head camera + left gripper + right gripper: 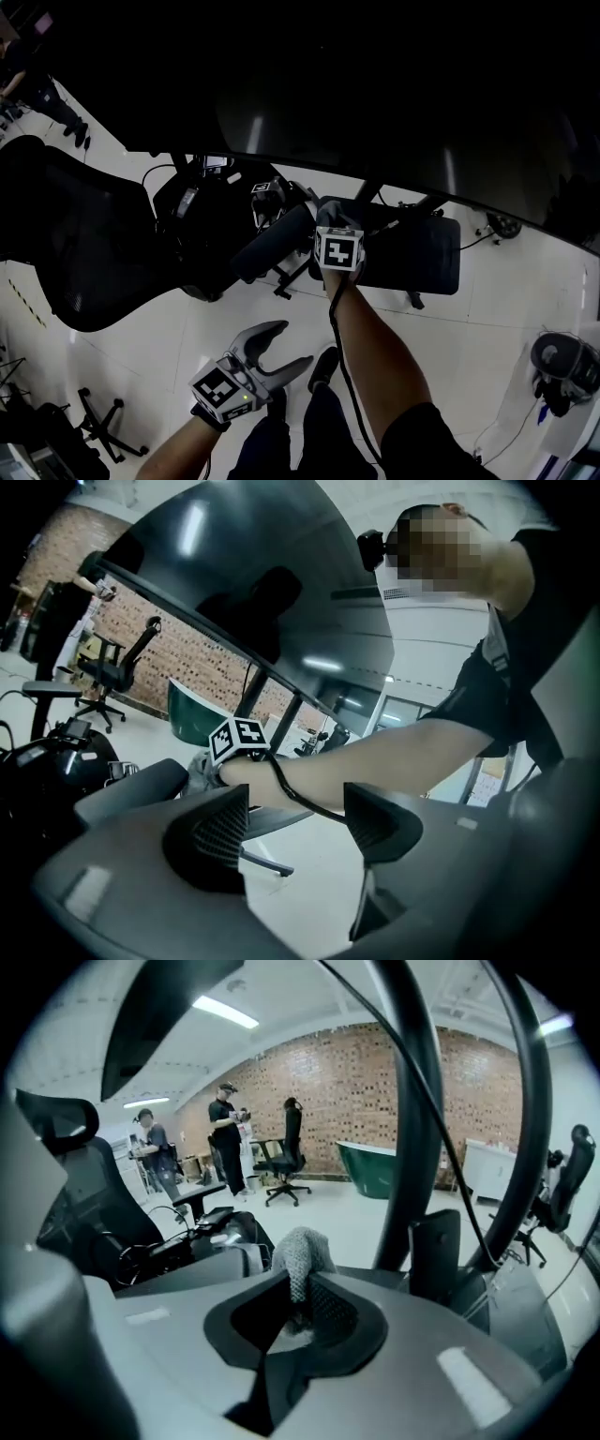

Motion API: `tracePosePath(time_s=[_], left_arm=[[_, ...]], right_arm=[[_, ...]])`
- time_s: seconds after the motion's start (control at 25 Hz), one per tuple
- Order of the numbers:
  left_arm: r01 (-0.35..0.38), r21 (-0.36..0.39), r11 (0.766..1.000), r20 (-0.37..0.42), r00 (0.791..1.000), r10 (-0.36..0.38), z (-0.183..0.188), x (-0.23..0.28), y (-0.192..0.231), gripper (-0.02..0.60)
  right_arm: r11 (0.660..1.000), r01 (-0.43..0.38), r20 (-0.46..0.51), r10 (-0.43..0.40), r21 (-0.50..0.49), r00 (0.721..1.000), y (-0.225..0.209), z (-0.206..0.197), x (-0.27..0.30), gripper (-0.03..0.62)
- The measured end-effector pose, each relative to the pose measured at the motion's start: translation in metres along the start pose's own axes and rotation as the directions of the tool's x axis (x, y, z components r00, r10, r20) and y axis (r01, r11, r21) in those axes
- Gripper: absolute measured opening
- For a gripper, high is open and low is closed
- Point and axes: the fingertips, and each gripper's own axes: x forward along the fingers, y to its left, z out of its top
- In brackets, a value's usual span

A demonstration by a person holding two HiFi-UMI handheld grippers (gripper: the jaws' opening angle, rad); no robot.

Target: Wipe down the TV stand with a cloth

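The TV stand's black base [419,251] lies on the white floor under the dark TV screen [394,84]. Its two black poles [411,1110] rise just beyond my right gripper. My right gripper [298,1290] is shut on a grey knitted cloth [300,1249] that bunches up above the jaws. In the head view this gripper [330,228] is at the base's left end, marker cube up. My left gripper [277,350] hangs lower, near the person's legs, open and holding nothing. In its own view the left gripper [298,823] looks across at the right forearm [375,761].
A black mesh office chair [75,239] stands at the left, with a black bag and cables [202,220] beside the stand. A headset [562,366] lies at the far right. In the right gripper view, people [225,1138], office chairs and a green tub [373,1168] are far back.
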Motion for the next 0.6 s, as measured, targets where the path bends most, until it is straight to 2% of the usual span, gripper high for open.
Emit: tracePosePath(time_s=[0.08,0.32,0.44,0.6], left_arm=[[-0.006,-0.017,1.0,0.006,1.0,0.006,-0.006,0.0,0.003,0.328],[-0.014,-0.021,1.0,0.014,1.0,0.015,-0.011,0.004,0.014,0.327],[-0.017,-0.059,0.998,0.008,1.0,0.018,-0.015,0.011,0.017,0.327],[0.0,-0.05,0.999,0.003,1.0,0.0,-0.02,0.018,0.019,0.327]], right_arm=[[1.0,0.028,-0.031,-0.028,-0.004,0.999,-0.004,-0.004,0.017,0.046],[0.999,0.026,-0.064,-0.027,-0.02,0.998,-0.001,-0.011,0.057,0.046],[0.999,0.043,-0.102,-0.04,0.027,0.994,-0.014,-0.025,0.072,0.046],[0.996,0.074,-0.153,-0.065,0.051,0.986,-0.022,-0.044,0.076,0.046]])
